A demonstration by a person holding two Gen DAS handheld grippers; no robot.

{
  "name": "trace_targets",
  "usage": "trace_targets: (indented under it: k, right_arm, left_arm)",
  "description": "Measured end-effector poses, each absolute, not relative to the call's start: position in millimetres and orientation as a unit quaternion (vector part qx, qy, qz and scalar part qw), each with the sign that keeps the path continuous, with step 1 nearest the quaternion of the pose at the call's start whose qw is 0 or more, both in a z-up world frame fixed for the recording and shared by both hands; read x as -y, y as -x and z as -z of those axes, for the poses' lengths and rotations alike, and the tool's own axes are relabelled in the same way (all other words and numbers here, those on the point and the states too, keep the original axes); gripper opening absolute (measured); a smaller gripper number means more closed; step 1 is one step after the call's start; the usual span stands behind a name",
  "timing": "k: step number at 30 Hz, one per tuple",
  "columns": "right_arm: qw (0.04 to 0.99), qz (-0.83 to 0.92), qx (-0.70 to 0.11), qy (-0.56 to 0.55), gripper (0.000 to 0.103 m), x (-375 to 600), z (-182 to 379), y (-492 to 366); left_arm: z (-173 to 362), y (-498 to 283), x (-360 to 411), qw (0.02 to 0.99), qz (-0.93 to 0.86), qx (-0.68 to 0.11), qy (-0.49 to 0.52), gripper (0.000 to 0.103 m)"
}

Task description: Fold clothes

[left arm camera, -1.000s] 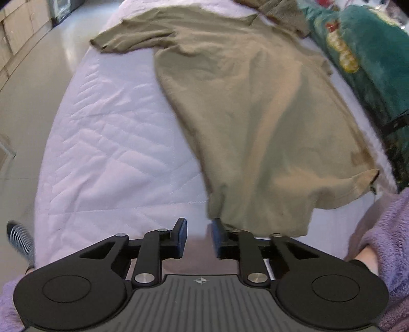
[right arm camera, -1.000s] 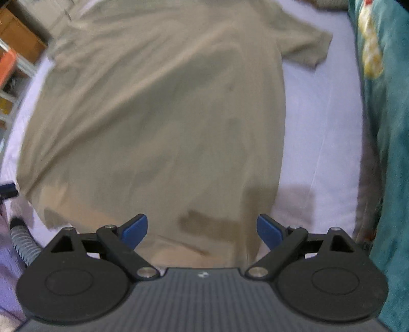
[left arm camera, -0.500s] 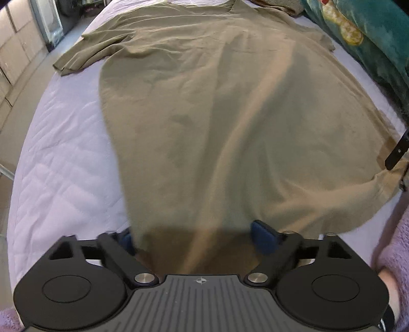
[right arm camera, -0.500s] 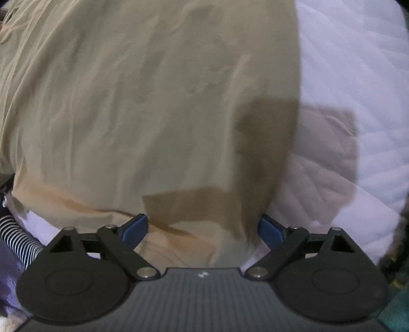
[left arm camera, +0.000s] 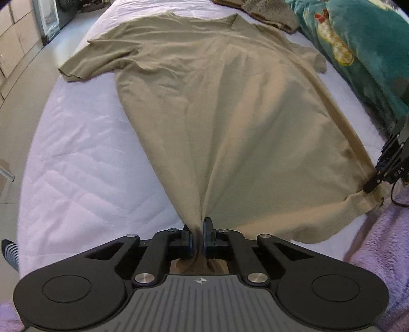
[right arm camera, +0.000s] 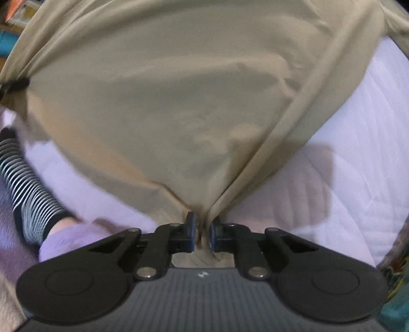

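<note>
Bedding fills most of both views: a pale lilac quilted mattress cover stitched in diagonal lines, with an olive-tan T-shirt spread across its middle. The shirt lies collar away from the camera, one short sleeve flat on the quilt to the shirt's left, the other at its far right edge. Beside the shirt on the right, a teal blanket with a yellow and red print runs along the bed's edge, and just beyond the collar sits a brown garment, possibly a towel; the fisheye blur makes it hard to say. Past the bed to the shirt's left is a light floor and pale drawer fronts.

The left gripper is closed on the shirt's near hem, the cloth bunched between its blue-padded fingers and drawn into taut folds fanning up the shirt. The right gripper is likewise clamped on the hem at the other bottom corner, fabric pulled tight from it. In the right wrist view a striped sock and a lilac fleece trouser leg show left of the shirt.
</note>
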State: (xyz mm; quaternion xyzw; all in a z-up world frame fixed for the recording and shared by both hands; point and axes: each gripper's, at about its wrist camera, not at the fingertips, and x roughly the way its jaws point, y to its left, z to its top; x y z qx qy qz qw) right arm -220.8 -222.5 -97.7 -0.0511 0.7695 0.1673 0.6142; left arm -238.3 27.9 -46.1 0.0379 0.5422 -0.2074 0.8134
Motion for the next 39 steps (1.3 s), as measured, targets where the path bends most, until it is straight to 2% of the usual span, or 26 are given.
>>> trace_targets:
  k: [2,4,7,8,9,10,11,12,13,16,18,19,22,23,24,26,31,34,37,39]
  right_arm:
    - [0.593,-0.174,-0.785,0.053,0.012,223.4,96.4,223.1]
    - [0.556,-0.164,-0.811,0.084,0.013,224.0,106.8,230.7]
    - [0.503,-0.128,-0.841,0.152,0.027,222.6,131.4,246.7]
    - [0.518,-0.128,-0.832,0.150,0.034,221.8,125.3,244.4]
    - [0.533,-0.129,-0.823,0.148,0.053,221.1,119.2,242.1]
    - [0.550,-0.130,-0.812,0.144,0.063,220.4,112.0,239.3]
    - [0.581,-0.135,-0.792,0.130,0.079,219.0,97.5,233.2]
    - [0.611,-0.140,-0.771,0.116,0.090,216.8,81.9,226.4]
    - [0.637,-0.143,-0.750,0.104,0.092,214.2,68.6,219.1]
    - [0.707,-0.138,-0.691,0.056,0.098,210.4,41.5,191.0]
    - [0.725,-0.127,-0.676,0.029,0.101,212.1,43.9,182.5]
    - [0.728,-0.121,-0.674,0.021,0.101,213.9,49.3,180.6]
    - [0.732,-0.110,-0.672,-0.006,0.101,215.2,63.2,176.3]
    - [0.737,-0.106,-0.667,-0.021,0.101,217.4,61.2,171.9]
    - [0.748,-0.098,-0.656,-0.036,0.101,230.2,51.4,171.8]
    - [0.776,-0.090,-0.621,-0.061,0.101,246.5,35.0,169.6]
    - [0.845,-0.119,-0.501,-0.146,0.102,243.5,-5.2,138.6]
    - [0.844,-0.125,-0.506,-0.123,0.103,210.7,-13.0,93.3]
    - [0.818,-0.109,-0.561,-0.059,0.102,158.9,-3.9,39.1]
    - [0.830,-0.127,-0.542,-0.037,0.101,130.0,-9.6,25.6]
  left_arm:
    - [54.0,234.2,-40.3,0.788,0.200,-0.580,-0.045,0.008]
    - [61.9,230.1,-52.8,0.762,0.192,-0.616,-0.053,0.018]
    - [76.1,226.8,-70.4,0.716,0.180,-0.671,-0.062,0.026]
    - [77.7,231.1,-74.3,0.712,0.180,-0.675,-0.066,0.026]
    - [75.9,236.5,-77.8,0.717,0.181,-0.670,-0.072,0.026]
    - [69.3,239.7,-81.0,0.731,0.179,-0.655,-0.069,0.026]
    - [60.0,241.6,-84.1,0.749,0.175,-0.636,-0.062,0.026]
    - [50.7,243.5,-87.2,0.768,0.170,-0.615,-0.054,0.026]
    - [40.6,242.5,-87.2,0.790,0.166,-0.589,-0.046,0.026]
    - [15.3,231.8,-80.2,0.851,0.155,-0.502,-0.005,0.042]
    - [16.7,227.0,-68.9,0.870,0.152,-0.468,0.021,0.058]
    - [18.7,224.9,-62.6,0.878,0.151,-0.454,0.032,0.060]
    - [51.1,221.2,-46.5,0.859,0.139,-0.492,-0.022,0.062]
    - [63.1,220.1,-41.3,0.850,0.135,-0.508,-0.044,0.069]
    - [75.1,218.9,-36.0,0.840,0.130,-0.523,-0.066,0.070]
    - [70.9,214.6,-46.2,0.833,0.113,-0.540,-0.038,0.069]
    - [33.0,225.7,-55.8,0.870,0.056,-0.490,-0.002,0.069]
    - [42.8,229.6,-47.1,0.864,0.042,-0.502,-0.002,0.072]
    - [62.9,229.4,-37.1,0.853,0.011,-0.521,-0.042,0.072]
    - [71.5,232.3,-30.3,0.849,0.007,-0.523,-0.068,0.072]
